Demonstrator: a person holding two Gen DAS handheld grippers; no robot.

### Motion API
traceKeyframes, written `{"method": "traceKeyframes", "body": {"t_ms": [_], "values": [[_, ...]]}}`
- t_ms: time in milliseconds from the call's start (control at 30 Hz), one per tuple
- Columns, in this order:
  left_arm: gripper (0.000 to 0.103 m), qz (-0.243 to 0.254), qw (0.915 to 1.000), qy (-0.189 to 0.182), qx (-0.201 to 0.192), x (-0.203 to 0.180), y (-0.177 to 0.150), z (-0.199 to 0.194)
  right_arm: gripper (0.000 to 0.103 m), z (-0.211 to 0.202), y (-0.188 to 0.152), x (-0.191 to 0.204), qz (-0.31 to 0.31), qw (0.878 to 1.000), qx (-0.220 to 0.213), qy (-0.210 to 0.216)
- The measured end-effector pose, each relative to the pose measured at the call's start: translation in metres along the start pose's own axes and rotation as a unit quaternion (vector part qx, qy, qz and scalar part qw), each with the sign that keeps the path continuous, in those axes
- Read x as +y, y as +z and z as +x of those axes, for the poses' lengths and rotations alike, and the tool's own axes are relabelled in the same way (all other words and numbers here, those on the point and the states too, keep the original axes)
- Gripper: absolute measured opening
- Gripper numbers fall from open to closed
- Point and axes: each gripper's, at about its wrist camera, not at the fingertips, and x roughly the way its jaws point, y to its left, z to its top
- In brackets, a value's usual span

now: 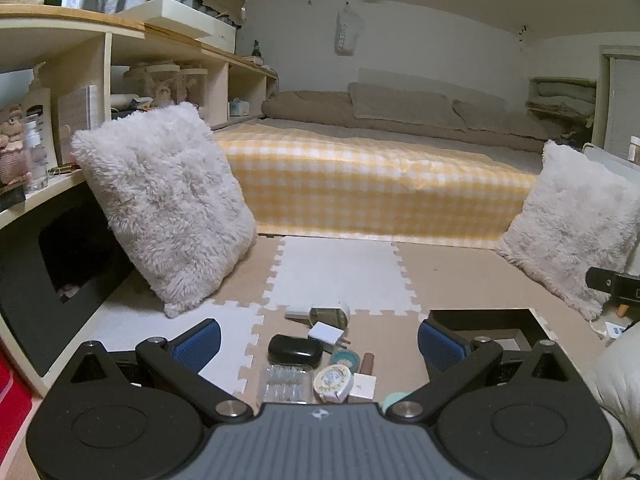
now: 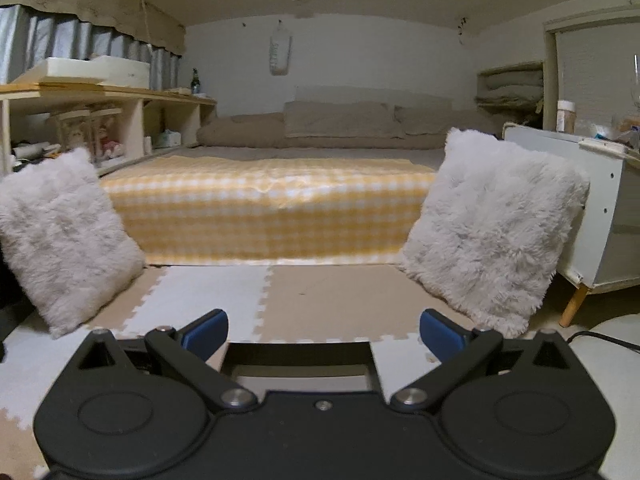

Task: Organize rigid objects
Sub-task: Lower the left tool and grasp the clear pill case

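Fingers of the left gripper (image 1: pixel 319 344) spread wide and empty above a clutter of small rigid objects: a glossy black oval case (image 1: pixel 295 349), a white square charger (image 1: pixel 326 334), a round cream tape measure (image 1: pixel 332 381), all unsorted on the foam puzzle-mat floor (image 1: pixel 340 276), beside the dark open box (image 1: pixel 486 320). Right gripper (image 2: pixel 324 332) fingers, equally wide and empty, hover over that dark open box (image 2: pixel 300 364), which looks empty; sorting appears not yet begun.

A glossy black plastic case (image 1: pixel 295 349) and a clear ribbed plastic box (image 1: pixel 285 382) are seen on the matt foam floor mat (image 1: pixel 340 276). Shaggy cloth covers the pillow (image 1: pixel 168 204); the shelf (image 1: pixel 120 36) is of pale wood.
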Motion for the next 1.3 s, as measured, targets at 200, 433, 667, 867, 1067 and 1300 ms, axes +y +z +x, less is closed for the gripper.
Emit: {"method": "traceKeyframes", "body": {"t_ms": [200, 433, 667, 867, 1067, 1300], "values": [[0.103, -0.008, 0.9998, 0.019, 0.002, 0.012, 0.009, 0.025, 0.103, 0.038, -0.002, -0.024, 0.01, 1.0, 0.02, -0.018], [0.103, -0.008, 0.999, 0.022, 0.037, 0.03, 0.015, 0.063, 0.103, 0.088, -0.009, -0.054, 0.019, 0.996, 0.082, -0.033], [0.103, -0.004, 0.9943, -0.005, 0.107, 0.045, 0.012, 0.106, 0.087, 0.136, -0.028, -0.071, 0.038, 0.983, 0.178, 0.01], [0.103, -0.013, 0.9867, -0.012, 0.161, 0.06, 0.008, 0.145, 0.048, 0.165, -0.049, -0.07, 0.041, 0.965, 0.256, 0.048], [0.103, -0.019, 0.978, -0.018, 0.207, 0.072, 0.0, 0.175, 0.017, 0.177, -0.059, -0.067, 0.017, 0.955, 0.291, 0.047], [0.102, -0.029, 0.9616, -0.027, 0.272, 0.077, -0.015, 0.205, 0.003, 0.185, -0.06, -0.066, 0.001, 0.951, 0.309, 0.022]]}}
